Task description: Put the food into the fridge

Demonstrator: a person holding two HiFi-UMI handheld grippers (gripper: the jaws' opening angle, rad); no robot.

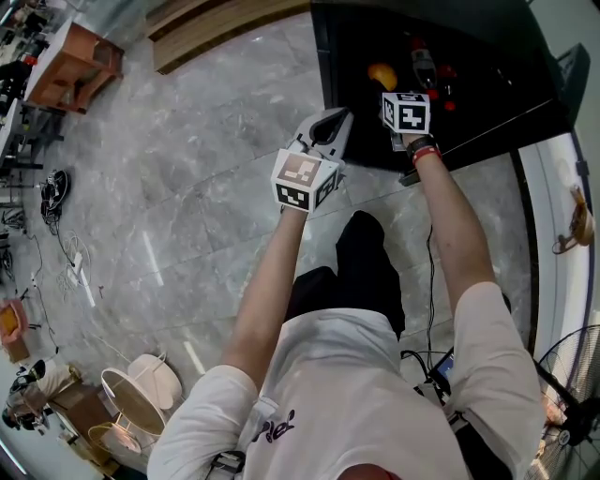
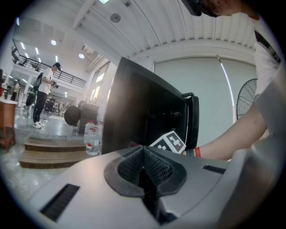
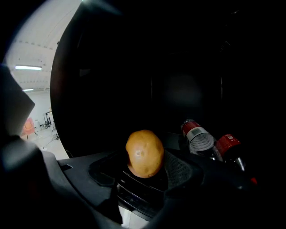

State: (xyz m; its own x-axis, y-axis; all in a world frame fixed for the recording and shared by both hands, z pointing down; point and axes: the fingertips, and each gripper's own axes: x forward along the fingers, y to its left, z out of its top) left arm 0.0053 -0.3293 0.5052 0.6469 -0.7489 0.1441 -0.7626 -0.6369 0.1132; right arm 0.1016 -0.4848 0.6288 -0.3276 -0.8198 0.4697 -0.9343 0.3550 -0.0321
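Note:
A brownish-yellow potato [image 3: 144,153] sits between the pads of my right gripper [image 3: 143,172], which is shut on it inside the dark fridge [image 3: 178,67]. In the head view the potato [image 1: 382,75] shows just ahead of the right gripper [image 1: 389,89], over the black fridge [image 1: 487,103]. Two bottles with red labels [image 3: 199,136] [image 3: 230,147] lie to the right of the potato in the fridge. My left gripper [image 2: 144,167] is shut with nothing in it and hangs outside the fridge's left edge [image 1: 330,120].
The fridge's black side [image 2: 143,112] stands close in front of the left gripper. A water bottle [image 2: 91,138] stands on wooden steps [image 1: 216,28]. A fan [image 1: 572,375] is at the right, white round items [image 1: 141,389] at the lower left, a person [image 2: 44,96] far off.

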